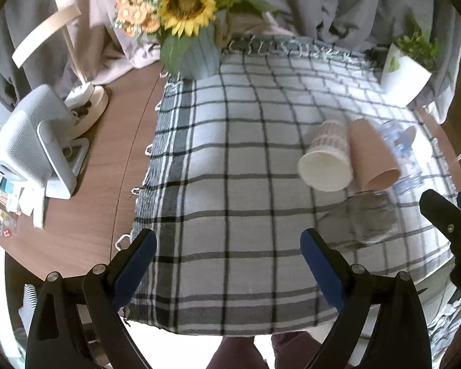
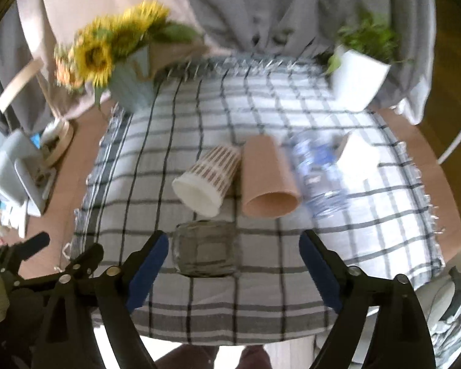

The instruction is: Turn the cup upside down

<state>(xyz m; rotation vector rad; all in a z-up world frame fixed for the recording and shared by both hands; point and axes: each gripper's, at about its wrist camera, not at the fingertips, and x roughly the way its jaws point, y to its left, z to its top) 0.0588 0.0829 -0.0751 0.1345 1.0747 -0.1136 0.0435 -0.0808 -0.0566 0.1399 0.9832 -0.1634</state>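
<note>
Grey curtains hang behind a brown wooden surface [image 1: 86,160] that's mostly covered by a checked black-and-white cloth [image 1: 230,160].

So the cups are all bunched up on the right half of the cloth. The clear glass cup [image 2: 206,249] sits closest to the camera, though with the blur I can't tell if it's upright or already flipped. Just behind it are a white patterned paper cup [image 2: 206,179] and a plain tan cup [image 2: 269,180], both tipped on their sides with the mouths facing the near edge, lying right next to each other. A clear plastic bottle [image 2: 321,172] with blue print lies just to the right of the tan one, pretty smeared.

Right gripper [image 2: 233,264] is spread wide with nothing in it; the glass cup shows between its blue pads [image 2: 147,267], nearer the left one, and I can't say if it touches. Left gripper [image 1: 229,264] is spread wide too, over bare cloth, well left of the cups.

Further back: a sunflower bouquet [image 1: 184,3] in a pale blue vase, a white planter [image 1: 405,72] with greenery at the far right corner, and a white fan-type gadget [image 1: 37,141] off the cloth on the left.
</note>
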